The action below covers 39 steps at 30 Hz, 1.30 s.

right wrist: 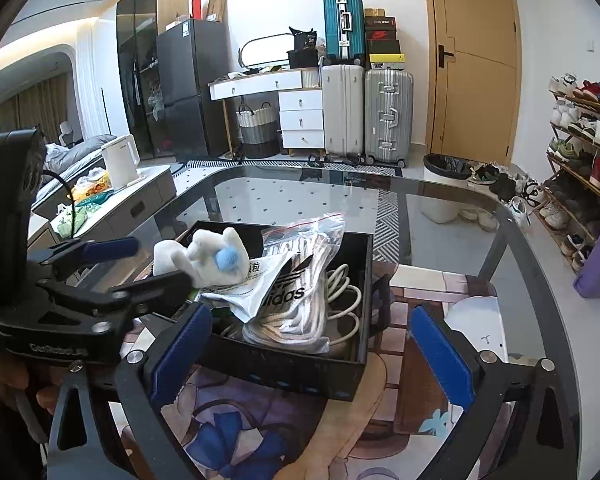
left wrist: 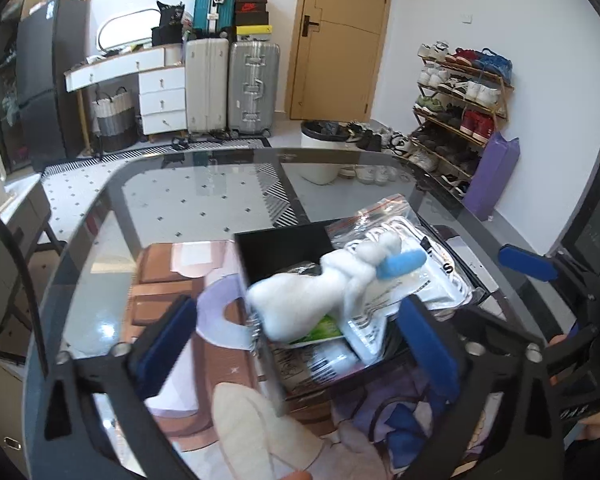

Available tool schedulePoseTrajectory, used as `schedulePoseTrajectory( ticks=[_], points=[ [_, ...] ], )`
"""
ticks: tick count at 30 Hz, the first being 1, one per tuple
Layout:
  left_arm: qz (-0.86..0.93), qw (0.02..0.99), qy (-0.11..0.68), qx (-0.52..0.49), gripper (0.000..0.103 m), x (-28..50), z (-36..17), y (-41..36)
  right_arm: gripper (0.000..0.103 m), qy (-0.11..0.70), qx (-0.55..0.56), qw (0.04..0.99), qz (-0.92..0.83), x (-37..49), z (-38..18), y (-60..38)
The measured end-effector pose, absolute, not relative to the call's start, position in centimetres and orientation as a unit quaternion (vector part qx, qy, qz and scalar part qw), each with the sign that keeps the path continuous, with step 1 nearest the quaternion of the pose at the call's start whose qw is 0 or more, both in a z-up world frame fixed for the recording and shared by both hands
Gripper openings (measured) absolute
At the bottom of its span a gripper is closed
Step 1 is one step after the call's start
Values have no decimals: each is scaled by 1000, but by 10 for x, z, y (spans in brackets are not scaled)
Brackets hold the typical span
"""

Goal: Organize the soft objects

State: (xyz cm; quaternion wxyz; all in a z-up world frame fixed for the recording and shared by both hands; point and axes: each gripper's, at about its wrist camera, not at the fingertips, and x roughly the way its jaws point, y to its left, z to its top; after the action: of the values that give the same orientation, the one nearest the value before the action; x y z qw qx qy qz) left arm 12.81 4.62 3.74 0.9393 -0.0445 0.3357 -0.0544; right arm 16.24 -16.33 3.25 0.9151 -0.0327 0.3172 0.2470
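A white plush toy (left wrist: 320, 288) with a blue tip lies on top of the contents of a black box (left wrist: 276, 248) on the glass table. It also shows in the right wrist view (right wrist: 204, 258). The box (right wrist: 364, 280) holds clear plastic bags (right wrist: 296, 240), a white Adidas bag (right wrist: 268, 284) and coiled white cord (right wrist: 300, 320). My left gripper (left wrist: 296, 336) is open, its pads either side of the plush, not touching it. My right gripper (right wrist: 312, 352) is open and empty at the box's near wall.
The glass table (right wrist: 480, 216) carries a printed mat (right wrist: 236, 432) under the box. A cream cloth (left wrist: 252, 432) lies near the left gripper. Beyond the table stand a white bin (right wrist: 440, 188), a shoe rack (right wrist: 580, 160), suitcases (right wrist: 384, 116) and a side counter with a kettle (right wrist: 120, 160).
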Motion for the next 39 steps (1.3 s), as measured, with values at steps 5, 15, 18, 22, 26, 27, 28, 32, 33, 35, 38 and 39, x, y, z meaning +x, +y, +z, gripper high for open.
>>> schedulePoseTrajectory(
  ticks=[5, 15, 18, 22, 26, 27, 28, 32, 33, 35, 38, 39],
  points=[
    [-49, 943, 327, -29, 103, 116, 41, 50, 102, 312, -34, 918, 244, 157, 35, -168],
    [-43, 951, 306, 4, 103, 93, 42, 45, 102, 298, -27, 921, 251, 146, 39, -174],
    [-41, 953, 301, 9, 103, 88, 42, 42, 102, 294, -27, 922, 251, 143, 40, -176],
    [-30, 955, 296, 20, 103, 85, 40, 39, 102, 290, -19, 923, 254, 140, 40, -180],
    [-15, 957, 290, 17, 103, 82, 35, 40, 102, 288, -13, 922, 260, 137, 36, -182],
    [-12, 957, 290, 13, 103, 82, 33, 41, 102, 287, -12, 921, 262, 137, 35, -183],
    [-10, 957, 290, 10, 103, 82, 32, 42, 102, 287, -11, 921, 264, 136, 33, -184],
    [5, 955, 296, 5, 103, 84, 24, 46, 102, 286, -5, 919, 273, 133, 26, -185],
    [12, 955, 295, 7, 103, 84, 23, 46, 102, 285, -5, 918, 275, 133, 25, -185],
    [21, 956, 293, 9, 103, 85, 20, 45, 102, 284, -4, 918, 278, 132, 24, -184],
    [27, 957, 288, 2, 103, 85, 18, 46, 102, 280, -2, 918, 282, 130, 22, -184],
    [29, 958, 286, 2, 103, 85, 17, 46, 102, 278, -1, 918, 283, 130, 22, -183]
  ],
)
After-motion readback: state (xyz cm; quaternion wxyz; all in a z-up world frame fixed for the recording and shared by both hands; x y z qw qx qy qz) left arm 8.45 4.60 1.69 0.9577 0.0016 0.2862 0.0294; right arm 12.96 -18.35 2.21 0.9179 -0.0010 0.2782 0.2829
